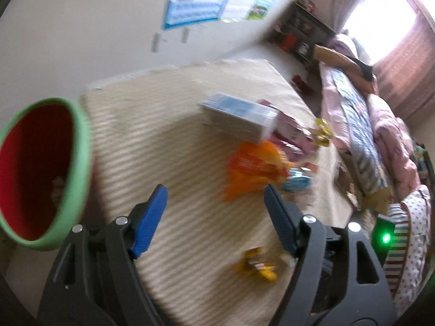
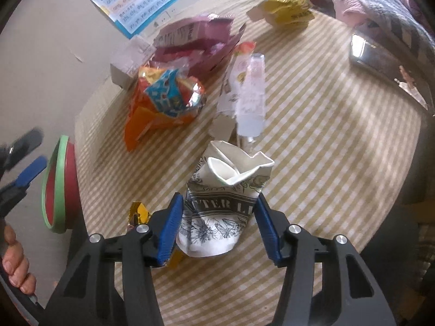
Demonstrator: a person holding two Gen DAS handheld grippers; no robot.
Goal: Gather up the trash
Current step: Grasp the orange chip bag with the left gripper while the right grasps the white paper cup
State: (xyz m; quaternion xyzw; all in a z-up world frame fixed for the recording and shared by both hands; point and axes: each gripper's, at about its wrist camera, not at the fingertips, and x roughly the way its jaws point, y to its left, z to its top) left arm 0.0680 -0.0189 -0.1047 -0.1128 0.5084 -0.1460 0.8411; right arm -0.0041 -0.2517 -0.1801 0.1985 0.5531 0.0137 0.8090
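Observation:
My right gripper [image 2: 218,201] is shut on a crushed paper cup [image 2: 217,217] with black flower print, its blue pads touching the cup's two sides as it lies on the striped tablecloth [image 2: 326,135]. My left gripper [image 1: 214,193] hangs open over the cloth with nothing between its fingers; the right wrist view shows the left gripper [image 2: 27,157] at its left edge. A red bin [image 1: 40,171] with a green rim stands left of the table, and this bin [image 2: 58,184] shows in the right wrist view too. An orange snack wrapper [image 1: 252,171] lies just ahead of the left gripper.
More trash lies on the table: a pink carton [image 2: 195,43], a clear plastic bottle [image 2: 251,95], a crumpled yellow pack [image 2: 285,8] and a small gold wrapper [image 2: 138,209]. A bed with quilts [image 1: 367,135] runs along the right. Fingers of a hand [image 2: 16,260] show low on the left.

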